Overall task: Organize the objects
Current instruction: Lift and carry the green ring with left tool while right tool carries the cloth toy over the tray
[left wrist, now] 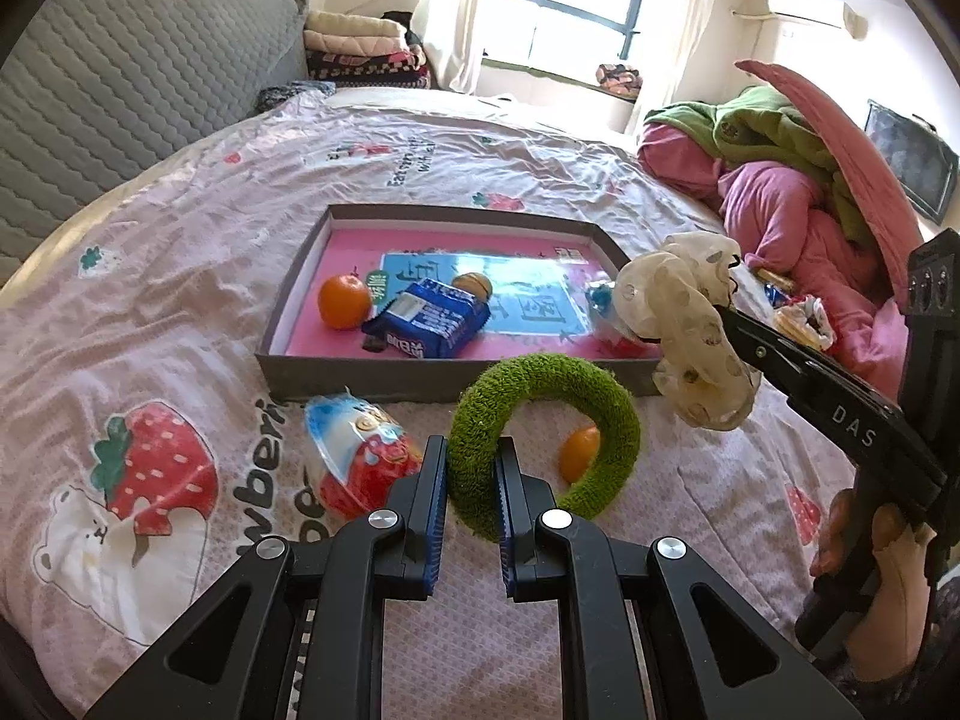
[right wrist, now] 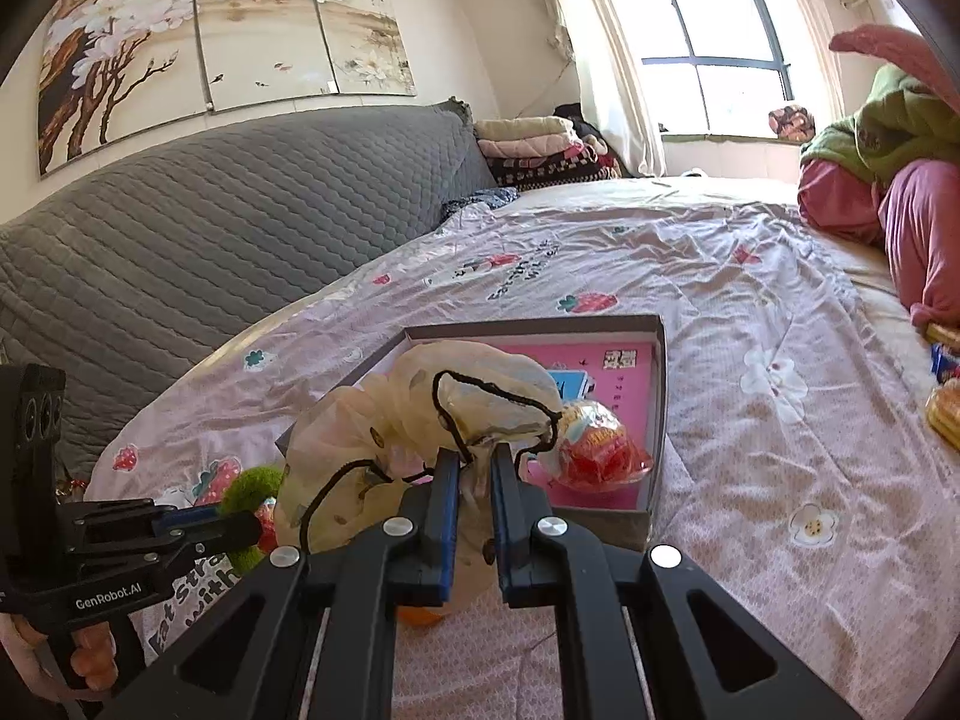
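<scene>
Left wrist view: left gripper [left wrist: 471, 468] clamps the green ring [left wrist: 543, 441], at six o'clock from the box [left wrist: 456, 387]; right gripper [left wrist: 729, 315] pinches the cream scrunchie [left wrist: 690, 330] at four o'clock. Both grips look thin; either could slip, dropping outside the box.

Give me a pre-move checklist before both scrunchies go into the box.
1. Left gripper shut on the green scrunchie: ok.
2. Right gripper shut on the cream scrunchie: ok.
3. Both scrunchies lifted off the bedsheet: ok.
4. Free floor space in the box: ok, pink area shows at the far left behind the orange.
5. Snack packet and jelly cup inside the box, out of the drop spots: cannot tell.
6. Jelly cup on the sheet and the small orange outside the box: not ok, not yet put away.
</scene>
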A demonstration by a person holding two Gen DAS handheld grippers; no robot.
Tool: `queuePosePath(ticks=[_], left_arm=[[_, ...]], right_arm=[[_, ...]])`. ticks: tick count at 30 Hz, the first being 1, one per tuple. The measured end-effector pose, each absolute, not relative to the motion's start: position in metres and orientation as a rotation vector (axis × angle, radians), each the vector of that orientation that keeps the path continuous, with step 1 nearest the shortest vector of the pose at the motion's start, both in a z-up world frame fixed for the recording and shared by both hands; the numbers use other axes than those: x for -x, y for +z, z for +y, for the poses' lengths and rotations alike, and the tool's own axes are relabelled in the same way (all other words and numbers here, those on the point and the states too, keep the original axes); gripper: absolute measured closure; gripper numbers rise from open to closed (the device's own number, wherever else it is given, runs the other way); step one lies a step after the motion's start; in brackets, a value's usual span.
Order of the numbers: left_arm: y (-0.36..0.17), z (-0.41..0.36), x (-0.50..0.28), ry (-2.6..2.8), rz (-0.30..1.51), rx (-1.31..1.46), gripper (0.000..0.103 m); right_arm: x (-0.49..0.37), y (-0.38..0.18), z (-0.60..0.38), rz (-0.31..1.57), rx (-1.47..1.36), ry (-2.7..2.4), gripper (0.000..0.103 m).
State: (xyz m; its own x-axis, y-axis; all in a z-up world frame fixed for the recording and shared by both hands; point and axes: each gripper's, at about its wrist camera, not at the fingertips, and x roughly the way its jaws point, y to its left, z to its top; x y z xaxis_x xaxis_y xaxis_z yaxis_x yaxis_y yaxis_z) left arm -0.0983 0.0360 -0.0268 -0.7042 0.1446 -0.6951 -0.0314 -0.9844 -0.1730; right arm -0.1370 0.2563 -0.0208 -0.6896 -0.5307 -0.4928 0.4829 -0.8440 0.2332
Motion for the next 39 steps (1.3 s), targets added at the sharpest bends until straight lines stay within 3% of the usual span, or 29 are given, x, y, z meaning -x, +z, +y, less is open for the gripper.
queuePosePath(ticks=[15,39], left_arm=[[-0.014,0.029,0.098,2.896,-0.104,1.052,0.089],[0.005,0.024,0.094,2.909,-0.088,0.965,0.089]], right_arm=[[0.130,-0.007,0.247,-0.087,-0.692,-2.499,0.093],[0.120,0.016,0.234,-0.052,-0.617,-2.541,0.093]])
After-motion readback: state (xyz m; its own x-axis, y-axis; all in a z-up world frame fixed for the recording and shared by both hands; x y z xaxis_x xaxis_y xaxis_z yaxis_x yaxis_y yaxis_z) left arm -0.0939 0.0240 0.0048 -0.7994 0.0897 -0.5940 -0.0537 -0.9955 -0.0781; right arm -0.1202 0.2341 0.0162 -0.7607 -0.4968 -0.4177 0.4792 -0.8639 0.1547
